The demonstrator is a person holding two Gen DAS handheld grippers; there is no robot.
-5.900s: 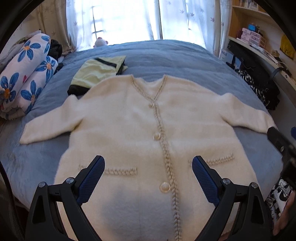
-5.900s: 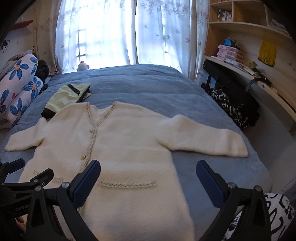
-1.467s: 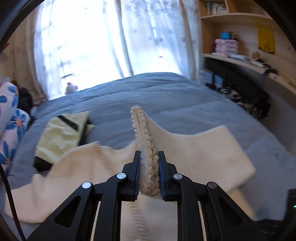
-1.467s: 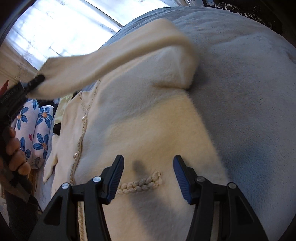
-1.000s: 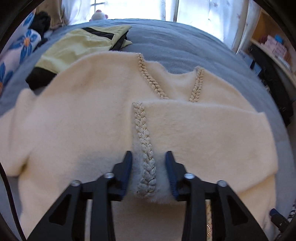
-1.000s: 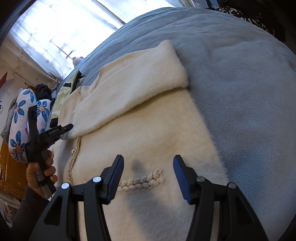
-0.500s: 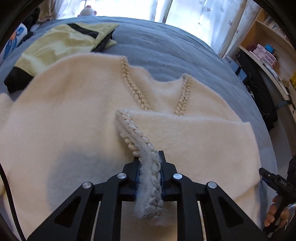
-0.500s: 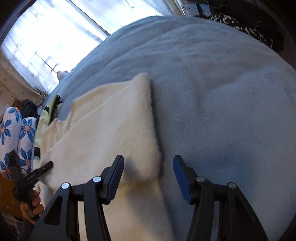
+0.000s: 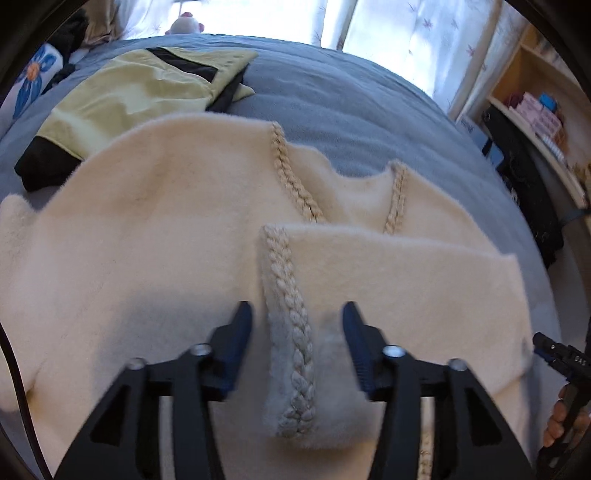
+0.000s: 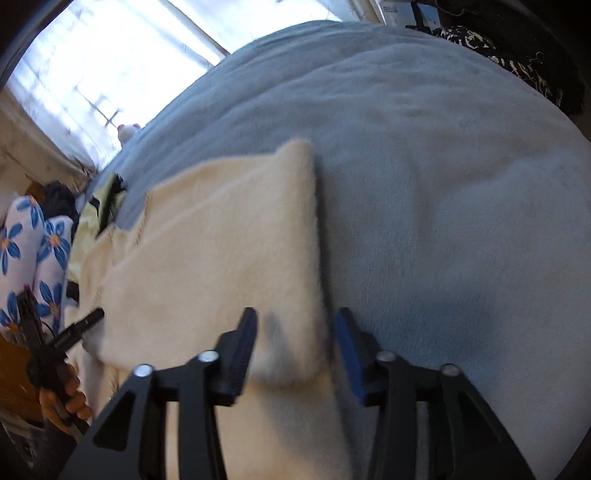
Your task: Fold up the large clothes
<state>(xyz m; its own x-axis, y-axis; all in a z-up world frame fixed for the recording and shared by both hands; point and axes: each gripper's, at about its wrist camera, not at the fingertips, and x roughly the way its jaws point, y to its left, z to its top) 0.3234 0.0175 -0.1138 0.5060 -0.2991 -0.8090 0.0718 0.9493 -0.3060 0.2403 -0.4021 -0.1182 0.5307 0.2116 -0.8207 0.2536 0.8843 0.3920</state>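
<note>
A cream fluffy cardigan with braided trim lies flat on the blue bed. Its right sleeve is folded across the chest. The sleeve's braided cuff lies between the open fingers of my left gripper, which holds nothing. In the right wrist view the folded sleeve ends in a fold edge between the open fingers of my right gripper. The right gripper also shows at the right edge of the left wrist view, and the left gripper shows at the left of the right wrist view.
A folded yellow and black garment lies beyond the cardigan's left shoulder. A flowered quilt roll sits at the bed's left. Dark clothes hang off a shelf unit on the right. A small plush toy sits by the curtained window.
My left gripper has opened and let go of the braided cuff, which now lies flat on the cardigan's chest. The right gripper stays open over the sleeve fold.
</note>
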